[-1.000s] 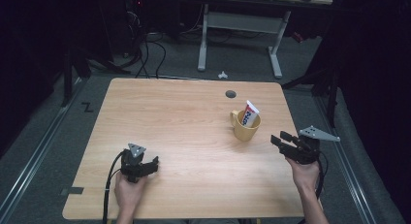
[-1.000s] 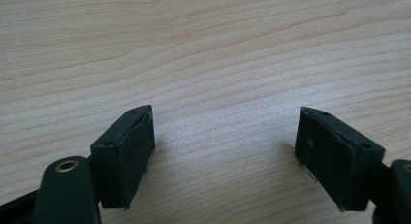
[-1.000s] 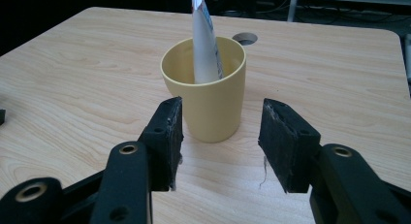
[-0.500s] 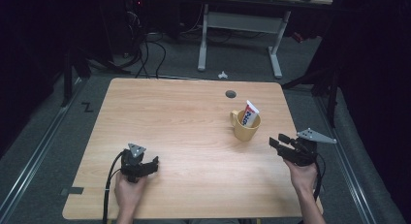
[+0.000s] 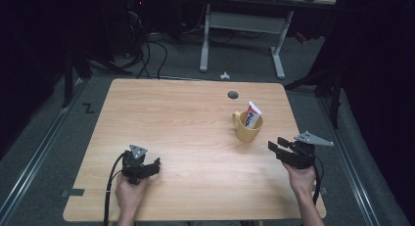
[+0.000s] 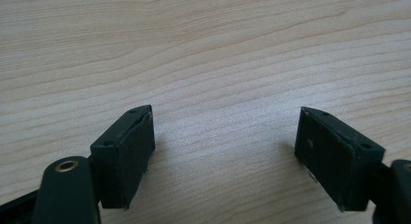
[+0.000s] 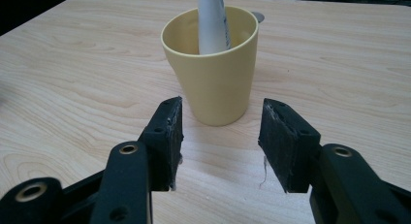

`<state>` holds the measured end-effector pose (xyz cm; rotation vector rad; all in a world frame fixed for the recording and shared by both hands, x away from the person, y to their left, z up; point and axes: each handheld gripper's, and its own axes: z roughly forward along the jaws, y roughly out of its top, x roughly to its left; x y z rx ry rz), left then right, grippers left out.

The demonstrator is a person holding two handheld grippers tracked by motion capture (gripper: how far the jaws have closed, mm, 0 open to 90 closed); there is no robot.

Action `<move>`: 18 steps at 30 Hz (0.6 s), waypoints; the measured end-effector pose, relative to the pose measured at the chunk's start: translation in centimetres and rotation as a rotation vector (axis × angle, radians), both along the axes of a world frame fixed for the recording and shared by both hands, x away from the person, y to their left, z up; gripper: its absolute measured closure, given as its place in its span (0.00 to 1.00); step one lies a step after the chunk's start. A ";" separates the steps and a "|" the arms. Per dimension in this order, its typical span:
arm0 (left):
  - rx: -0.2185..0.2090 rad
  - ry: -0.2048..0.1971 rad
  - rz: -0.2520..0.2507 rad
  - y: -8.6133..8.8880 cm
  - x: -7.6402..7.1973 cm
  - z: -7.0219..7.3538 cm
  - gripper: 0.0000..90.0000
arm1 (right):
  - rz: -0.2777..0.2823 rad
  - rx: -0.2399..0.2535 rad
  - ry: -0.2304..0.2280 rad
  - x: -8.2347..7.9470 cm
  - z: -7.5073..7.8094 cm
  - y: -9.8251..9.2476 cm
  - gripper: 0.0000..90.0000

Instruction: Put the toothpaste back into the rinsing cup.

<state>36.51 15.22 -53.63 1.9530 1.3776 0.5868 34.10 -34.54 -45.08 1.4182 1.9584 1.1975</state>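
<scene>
A yellow mug [image 5: 247,128] stands upright on the right part of the wooden table [image 5: 186,118], with a white tube [image 5: 252,114] leaning inside it. The mug [image 7: 213,64] and the tube [image 7: 211,20] appear close ahead in the right gripper view. My right gripper [image 5: 277,146] hovers just right of and in front of the mug, jaws apart with nothing between them [image 7: 220,136]. At the front left my left gripper [image 5: 152,163] rests low over bare wood, its jaws wide apart and empty [image 6: 225,151].
A small dark round hole [image 5: 233,95] sits in the table behind the mug. Cables trail from both grippers off the near edge. Beyond the table's far edge stand a desk frame [image 5: 242,28] and floor cables [image 5: 147,50].
My right gripper has drifted slightly down and toward the near edge, staying short of the mug. The left gripper, the mug and the tube are where they were.
</scene>
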 end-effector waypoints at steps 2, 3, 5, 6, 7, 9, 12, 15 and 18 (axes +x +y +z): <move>0.000 0.000 0.000 0.0 0.0 0.0 0.25 | 0.000 -0.005 0.004 0.0 -0.2 0.1 0.57; 0.000 0.000 0.000 0.0 0.0 0.0 0.25 | 0.000 -0.005 0.004 0.0 -0.2 0.1 0.57; 0.000 0.000 0.000 0.0 0.0 0.0 0.25 | 0.000 -0.009 0.016 0.1 -0.6 0.2 0.57; 0.000 0.000 0.000 0.0 0.0 0.0 0.25 | -0.002 -0.009 0.018 0.1 -0.8 0.3 0.57; 0.000 0.000 0.000 0.0 0.0 0.0 0.25 | 0.001 -0.012 0.017 0.2 -0.9 0.3 0.57; 0.000 0.000 0.000 0.0 0.0 0.0 0.25 | 0.002 -0.015 0.018 0.2 -1.1 0.5 0.57; 0.000 0.000 -0.001 0.0 0.0 0.0 0.25 | 0.001 -0.015 0.030 0.3 -1.5 0.7 0.57; 0.000 0.000 0.000 0.0 0.0 0.0 0.25 | 0.002 -0.022 0.036 0.4 -1.9 0.7 0.57; 0.000 0.000 0.000 0.0 0.0 0.0 0.25 | -0.001 -0.030 0.047 0.5 -2.3 0.9 0.57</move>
